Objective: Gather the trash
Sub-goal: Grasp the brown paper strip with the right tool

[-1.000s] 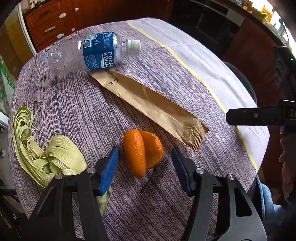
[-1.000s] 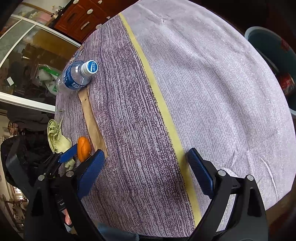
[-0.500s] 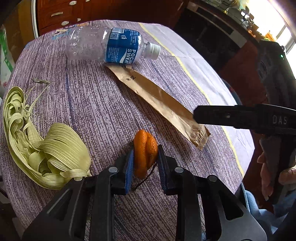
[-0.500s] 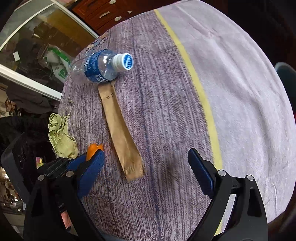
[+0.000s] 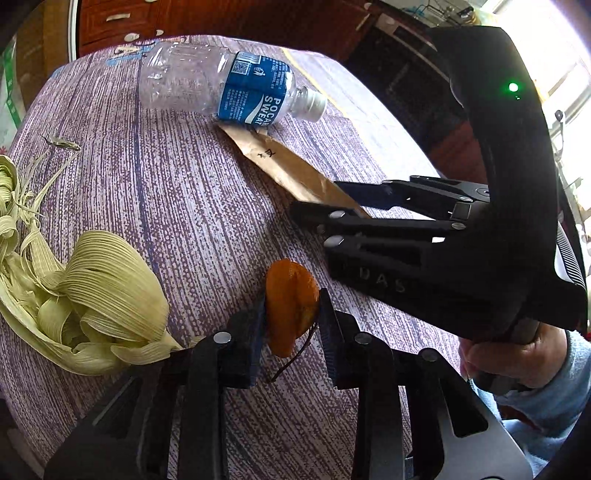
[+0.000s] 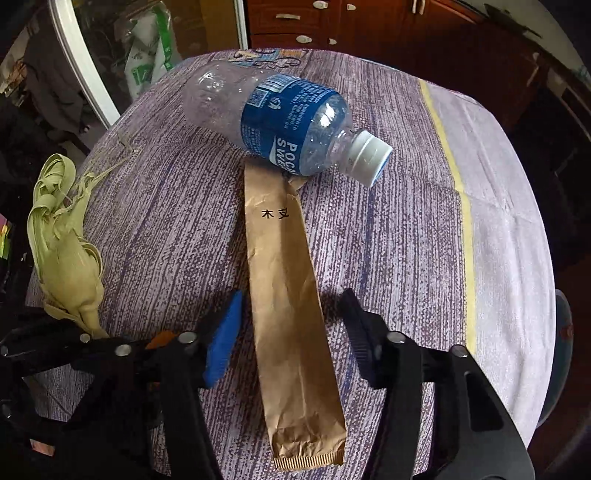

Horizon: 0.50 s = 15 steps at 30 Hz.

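Round table (image 6: 388, 240) under a purple-and-white woven cloth with a yellow stripe toward its right edge; dark wooden drawers (image 6: 314, 22) beyond the far edge, a glass door (image 6: 92, 66) off the far left. Near the far edge, lying on its side, an empty clear plastic bottle (image 6: 284, 118) with a blue label and white cap, cap toward the right. Tucked under the bottle at one end and running straight back toward the near edge, a long brown paper sleeve (image 6: 284, 295), crimped end nearest. Along the left edge, a heap of pale green corn husks (image 5: 85, 295). Toward the near edge, between husks and sleeve, an orange peel (image 5: 290, 306), pinched on both sides by the blue pads of the left gripper (image 5: 291, 325), jaws easing slightly apart at this moment yet pads pressed to the peel; whether lifted clear of the cloth or resting on it, cannot tell. Over the sleeve's middle stretch, the right gripper (image 6: 291, 332), jaws closing, one finger on each side of the paper, pads not yet touching it. At the right of the left wrist view, a hand (image 5: 509, 354) in a light blue sleeve around the right gripper's handle.
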### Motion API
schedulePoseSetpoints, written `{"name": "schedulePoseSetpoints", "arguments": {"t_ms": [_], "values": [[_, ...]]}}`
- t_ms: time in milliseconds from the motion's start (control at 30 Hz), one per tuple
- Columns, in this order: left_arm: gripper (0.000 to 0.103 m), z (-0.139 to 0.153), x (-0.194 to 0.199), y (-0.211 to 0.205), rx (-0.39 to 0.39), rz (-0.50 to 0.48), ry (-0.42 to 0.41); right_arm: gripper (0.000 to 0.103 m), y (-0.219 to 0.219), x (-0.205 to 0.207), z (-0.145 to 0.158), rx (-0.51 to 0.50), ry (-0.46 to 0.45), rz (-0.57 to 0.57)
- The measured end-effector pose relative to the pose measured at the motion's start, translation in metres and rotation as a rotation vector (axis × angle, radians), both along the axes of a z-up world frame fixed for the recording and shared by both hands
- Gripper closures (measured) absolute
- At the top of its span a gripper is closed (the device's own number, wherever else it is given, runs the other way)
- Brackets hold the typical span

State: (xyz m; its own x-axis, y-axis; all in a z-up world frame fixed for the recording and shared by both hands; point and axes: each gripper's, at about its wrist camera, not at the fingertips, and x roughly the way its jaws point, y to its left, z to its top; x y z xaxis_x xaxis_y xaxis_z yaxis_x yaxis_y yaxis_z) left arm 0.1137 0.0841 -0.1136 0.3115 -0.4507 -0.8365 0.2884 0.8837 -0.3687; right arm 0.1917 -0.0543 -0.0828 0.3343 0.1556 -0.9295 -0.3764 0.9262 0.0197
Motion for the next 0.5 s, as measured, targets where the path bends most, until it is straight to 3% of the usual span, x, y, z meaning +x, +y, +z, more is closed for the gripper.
{"name": "schedulePoseSetpoints", "arguments": {"t_ms": [33, 100, 333, 500], "values": [[0.072, 0.000, -0.001, -0.001, 0.007, 0.000, -0.002, 0.084, -0.001, -0.001, 0.001, 0.000, -0.001, 0.005], [0.071, 0.003, 0.001, -0.006, 0.027, -0.005, -0.008, 0.090, -0.004, -0.002, 0.003, 0.010, 0.014, 0.009], [0.073, 0.002, 0.006, -0.028, 0.095, 0.007, -0.035, 0.092, -0.055, -0.023, 0.015, 0.264, 0.150, -0.086], [0.080, 0.015, 0.001, -0.040, 0.163, 0.037, -0.070, 0.092, -0.099, -0.043, 0.028, 0.384, 0.165, -0.164]]}}
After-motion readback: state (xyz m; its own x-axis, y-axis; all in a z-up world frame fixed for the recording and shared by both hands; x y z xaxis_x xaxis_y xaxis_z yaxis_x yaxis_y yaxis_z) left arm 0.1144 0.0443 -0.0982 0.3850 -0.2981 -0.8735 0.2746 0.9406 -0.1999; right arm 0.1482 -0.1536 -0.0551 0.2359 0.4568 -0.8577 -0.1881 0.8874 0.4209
